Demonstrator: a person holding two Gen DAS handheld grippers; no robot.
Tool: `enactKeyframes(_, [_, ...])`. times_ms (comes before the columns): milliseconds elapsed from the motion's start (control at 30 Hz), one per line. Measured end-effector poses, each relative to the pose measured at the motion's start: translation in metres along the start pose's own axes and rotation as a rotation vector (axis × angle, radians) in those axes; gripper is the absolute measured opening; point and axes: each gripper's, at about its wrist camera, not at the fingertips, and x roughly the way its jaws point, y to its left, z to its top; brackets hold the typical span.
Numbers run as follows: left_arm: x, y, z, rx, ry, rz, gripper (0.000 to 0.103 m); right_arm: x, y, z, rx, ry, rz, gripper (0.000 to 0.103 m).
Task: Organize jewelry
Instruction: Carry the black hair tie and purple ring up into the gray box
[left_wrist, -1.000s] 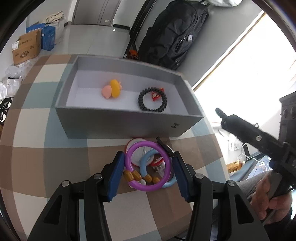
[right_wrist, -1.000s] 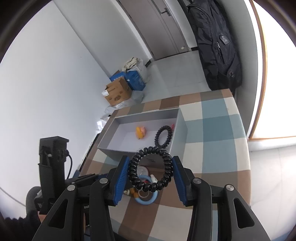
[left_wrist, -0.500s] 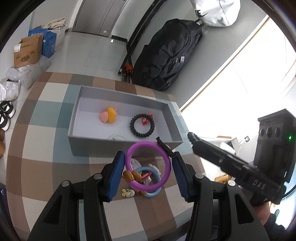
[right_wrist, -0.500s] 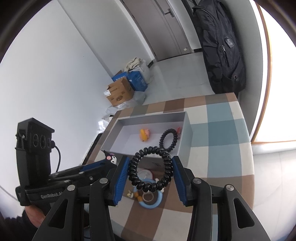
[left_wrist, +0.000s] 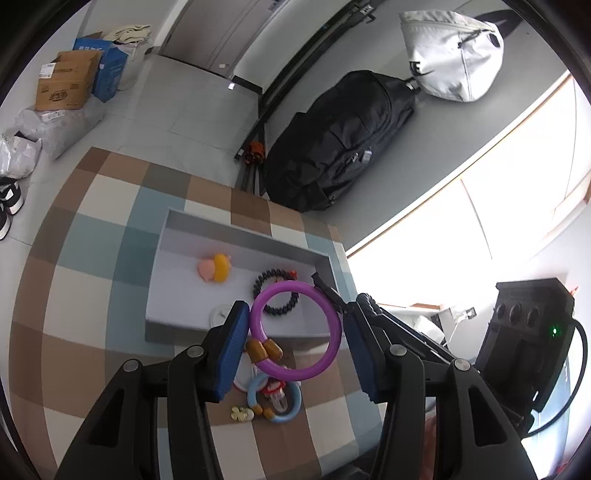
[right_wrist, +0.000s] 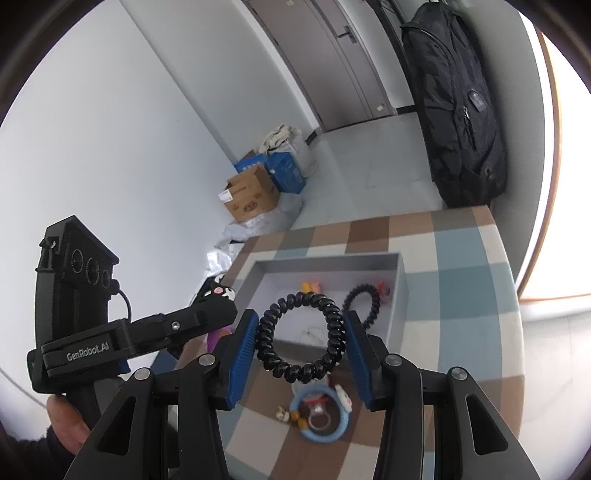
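Note:
My left gripper (left_wrist: 295, 341) is shut on a purple bangle (left_wrist: 327, 354) with amber beads, held high above the table. My right gripper (right_wrist: 301, 343) is shut on a black spiral hair tie (right_wrist: 336, 328), also raised. Below lies a grey tray (left_wrist: 184, 326) (right_wrist: 400, 295) holding a pink and yellow charm (left_wrist: 214, 267), a black bead bracelet (left_wrist: 271, 278) (right_wrist: 364, 301) and a thin white piece (left_wrist: 221, 314). In front of the tray, on the checked table, a light blue ring (left_wrist: 284, 417) (right_wrist: 332, 432) lies among small charms (left_wrist: 242, 413).
The table's right edge (right_wrist: 517, 332) is close to the tray. A black backpack (left_wrist: 332, 140) and a grey bag (left_wrist: 454, 55) rest against the wall. Cardboard boxes (left_wrist: 66, 85) and shoes (left_wrist: 9, 199) lie on the floor.
Both grippers have risen well above the table with their rings still held. The tray and the loose pieces look smaller and farther below.

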Motion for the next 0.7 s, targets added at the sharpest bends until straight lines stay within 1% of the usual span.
enactKeyframes(100, [0.003,0.002,0.007,-0.023,0.000,-0.016,0.047,0.005,0.000,0.005,-0.003,-0.002,-0.007,0.045])
enactKeyframes(300, [0.010,0.011,0.021,-0.055,-0.003,-0.005,0.047,0.018,-0.003,0.015,0.000,0.005,-0.017,0.045])
enactKeyframes(433, [0.018,0.015,0.028,-0.070,0.005,0.019,0.047,0.026,-0.005,0.020,-0.005,0.015,-0.015,0.045])
enactKeyframes(567, [0.026,0.015,0.032,-0.058,0.014,0.044,0.047,0.033,-0.009,0.023,0.001,0.025,-0.020,0.045])
enactKeyframes(700, [0.034,0.020,0.034,-0.073,0.032,0.053,0.047,0.041,-0.014,0.026,0.012,0.039,-0.023,0.045])
